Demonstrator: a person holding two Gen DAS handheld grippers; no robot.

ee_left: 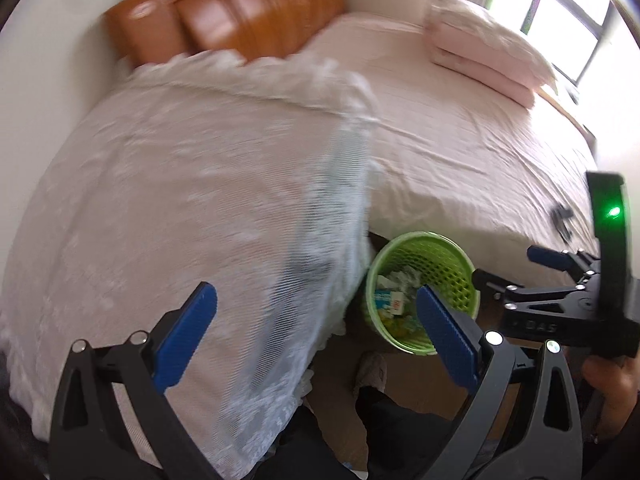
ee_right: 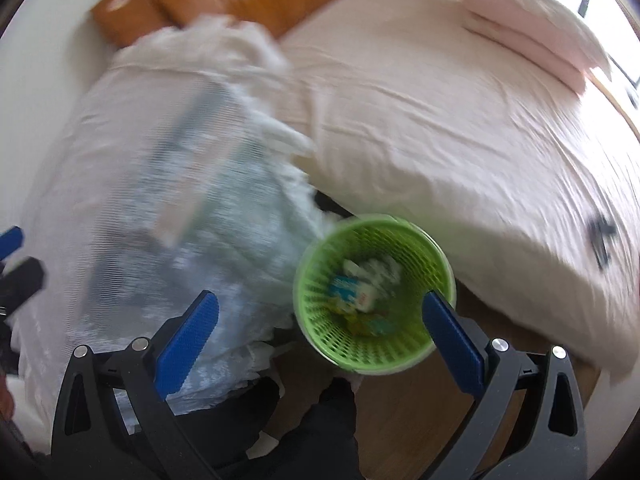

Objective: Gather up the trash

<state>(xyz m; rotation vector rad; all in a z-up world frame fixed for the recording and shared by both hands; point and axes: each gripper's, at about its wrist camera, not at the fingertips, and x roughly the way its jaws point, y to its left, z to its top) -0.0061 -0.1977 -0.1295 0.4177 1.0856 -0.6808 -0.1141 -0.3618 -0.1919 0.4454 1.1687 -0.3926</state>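
Green basket (ee_right: pixel 374 294), round, perforated plastic mesh wall, stands on the wood floor (ee_right: pixel 404 412) tight against the bed (ee_right: pixel 440 128) edge. Trash inside it (ee_right: pixel 360 290): crumpled white paper, a blue-and-white wrapper, a bit of yellow low down; blurred in the right wrist view, sharper in the left wrist view (ee_left: pixel 394 294).

Right gripper (ee_right: pixel 318 318): jaws spread wide, nothing between the blue ribbed pads, right pad overlapping the basket rim in the picture; contact cannot be told. Left gripper (ee_left: pixel 314 336): also wide open, empty, right pad in front of the basket (ee_left: pixel 422 292).

Only the left wrist view shows the right gripper from outside (ee_left: pixel 560 280), right of the basket, black frame with a lit green light, a hand (ee_left: pixel 612 392) under it. Only the right wrist view shows a blue pad tip of the left gripper (ee_right: pixel 10 242) at the far left edge.

Left of the basket: white lace cloth (ee_right: pixel 168 208), mesh weave, frilled edge, draped over something bulky. Behind the basket: pink wrinkled bedsheet, folded pink quilt (ee_left: pixel 488 48) far back by the window (ee_left: pixel 568 12), glossy orange-brown wooden headboard (ee_left: pixel 240 4). Small dark thing on the sheet (ee_right: pixel 602 234) right of the basket, too blurred to tell. Below the basket: person's dark trousers (ee_right: pixel 320 432), a light shoe (ee_left: pixel 370 372).
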